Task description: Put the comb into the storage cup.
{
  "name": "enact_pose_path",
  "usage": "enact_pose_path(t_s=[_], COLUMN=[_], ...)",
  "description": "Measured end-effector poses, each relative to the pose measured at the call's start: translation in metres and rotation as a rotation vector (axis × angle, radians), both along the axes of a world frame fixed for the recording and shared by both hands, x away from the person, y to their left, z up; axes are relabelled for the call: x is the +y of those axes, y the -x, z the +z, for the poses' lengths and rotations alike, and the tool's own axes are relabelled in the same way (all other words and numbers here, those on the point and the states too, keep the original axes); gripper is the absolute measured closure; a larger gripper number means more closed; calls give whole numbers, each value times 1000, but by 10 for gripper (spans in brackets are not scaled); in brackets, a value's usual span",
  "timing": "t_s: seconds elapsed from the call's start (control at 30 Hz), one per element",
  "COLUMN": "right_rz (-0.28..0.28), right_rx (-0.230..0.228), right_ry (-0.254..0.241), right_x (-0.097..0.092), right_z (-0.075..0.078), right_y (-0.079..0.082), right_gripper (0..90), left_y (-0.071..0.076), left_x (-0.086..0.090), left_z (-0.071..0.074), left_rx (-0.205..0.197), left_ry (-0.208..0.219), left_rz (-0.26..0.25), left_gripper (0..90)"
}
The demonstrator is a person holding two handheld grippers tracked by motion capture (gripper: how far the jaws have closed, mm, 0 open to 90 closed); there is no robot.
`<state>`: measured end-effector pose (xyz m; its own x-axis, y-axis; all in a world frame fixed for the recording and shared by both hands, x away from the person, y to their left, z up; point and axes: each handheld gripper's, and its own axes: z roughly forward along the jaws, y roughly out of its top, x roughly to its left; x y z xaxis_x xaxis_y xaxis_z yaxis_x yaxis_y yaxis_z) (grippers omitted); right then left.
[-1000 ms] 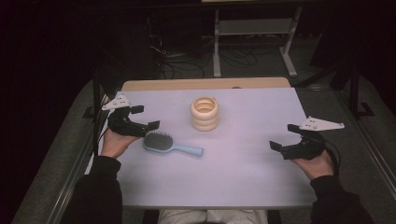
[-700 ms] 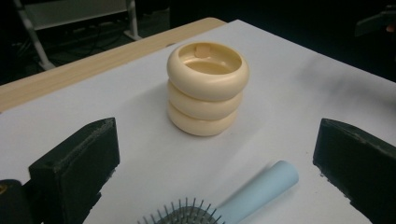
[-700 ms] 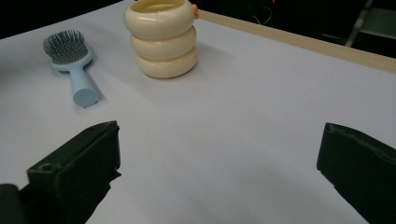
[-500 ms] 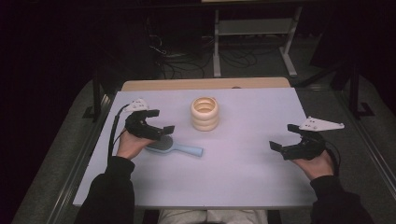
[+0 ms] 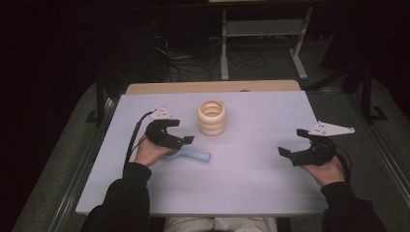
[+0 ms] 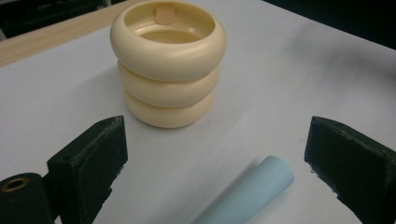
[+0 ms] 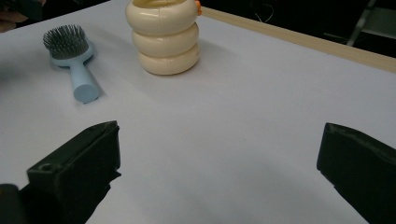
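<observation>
The left gripper [image 5: 181, 137] sits over the pale blue hairbrush [image 5: 191, 155], which lies flat on the worktop [image 5: 251, 193] toward the left side, at about 7 o'clock from the cream ringed holder [image 5: 212, 117] and apart from it. In the high view the brush's long axis runs roughly from 9 to 3 o'clock, tipped slightly down at the handle end; the bristle head is hidden under the left hand [image 5: 151, 152] and the handle sticks out toward 3 o'clock. In the left gripper view the rounded handle end [image 6: 261, 184] lies low between the two black jaws, nearer the one on that view's right, with the holder [image 6: 168, 65] beyond it at about 12 o'clock. The jaws stand wide apart with worktop showing on both sides of the handle, so nothing is clamped, though they have just been closing a little with the handle between them. The handle points up and to the right in that view rather than squarely across the gap, so I judge the coming grip depends on squaring the jaws across it and settling lower. The right gripper [image 5: 296, 145] rests well apart near the worktop's right edge, jaws wide and empty; from it the brush [image 7: 70, 56] lies off at about 10 o'clock, which makes the left hand plainly the nearer one.
</observation>
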<state>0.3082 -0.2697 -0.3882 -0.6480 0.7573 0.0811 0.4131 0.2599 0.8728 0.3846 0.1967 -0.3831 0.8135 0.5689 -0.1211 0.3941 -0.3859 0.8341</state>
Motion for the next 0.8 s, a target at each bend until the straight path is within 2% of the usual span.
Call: enact_pose_path(t_s=[0.13, 0.2, 0.33, 0.4, 0.47, 0.53, 0.8], right_rz=[0, 0, 5, 6, 6, 5, 6], right_rx=[1, 0, -2, -1, 0, -1, -3], right_ry=[3, 4, 8, 11, 12, 14, 13], right_x=[0, 0, 2, 2, 2, 2, 2], right_z=[0, 0, 0, 0, 0, 0, 0], right_y=[0, 0, 0, 0, 0, 0, 1], right_gripper=[0, 0, 0, 0, 0, 0, 0], left_y=[-2, -3, -5, -7, -6, -7, -8], left_x=[-9, -11, -14, -16, -20, -23, -34], left_z=[0, 0, -3, -5, -7, -10, -20], left_rx=[22, 23, 37, 36, 20, 34, 60], left_ry=[-25, -27, -32, -49, -94, -100, -151], left_rz=[-2, 1, 6, 12, 25, 12, 7], left_gripper=[89, 137, 147, 169, 170, 172, 342])
